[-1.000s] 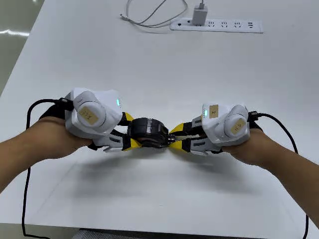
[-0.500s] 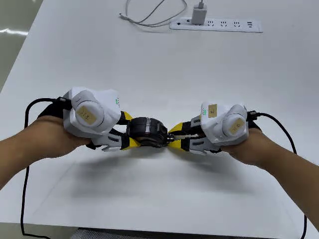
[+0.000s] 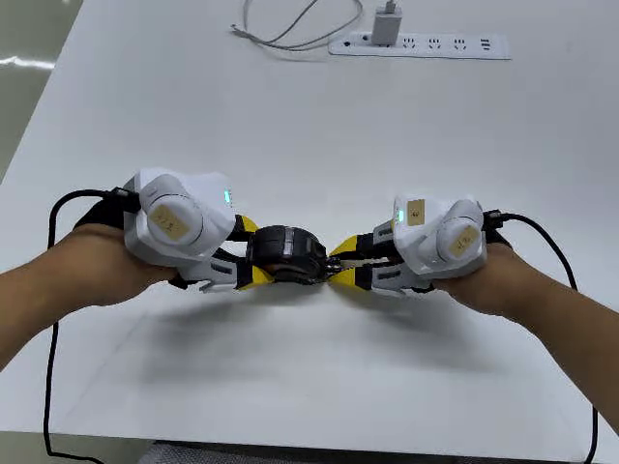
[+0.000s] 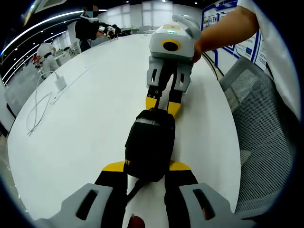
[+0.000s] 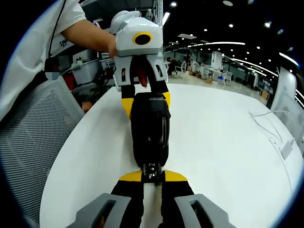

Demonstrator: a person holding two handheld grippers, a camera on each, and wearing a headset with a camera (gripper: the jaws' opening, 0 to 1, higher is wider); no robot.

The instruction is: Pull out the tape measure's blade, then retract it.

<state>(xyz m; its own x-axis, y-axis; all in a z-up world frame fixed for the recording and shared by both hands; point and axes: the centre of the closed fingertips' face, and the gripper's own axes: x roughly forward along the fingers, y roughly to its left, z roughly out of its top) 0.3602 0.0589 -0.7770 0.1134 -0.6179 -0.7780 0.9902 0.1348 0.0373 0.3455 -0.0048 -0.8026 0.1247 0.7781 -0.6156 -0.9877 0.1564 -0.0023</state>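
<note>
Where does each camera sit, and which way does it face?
Head view: on the head, looking down at the bench; both hands show.
Left gripper view: on left tool, looking along its jaws at tape measure, right tool.
Right gripper view: on right tool, looking at hook, left tool; its jaws show.
All share the tape measure.

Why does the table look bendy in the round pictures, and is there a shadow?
Left gripper view and right gripper view: fisheye lenses bend the table into a curve and stretch the tape measure. Head view: lines are straight, light is soft, a faint grey shadow lies on the table under the tape measure. Right gripper view: ceiling lights glare.
</note>
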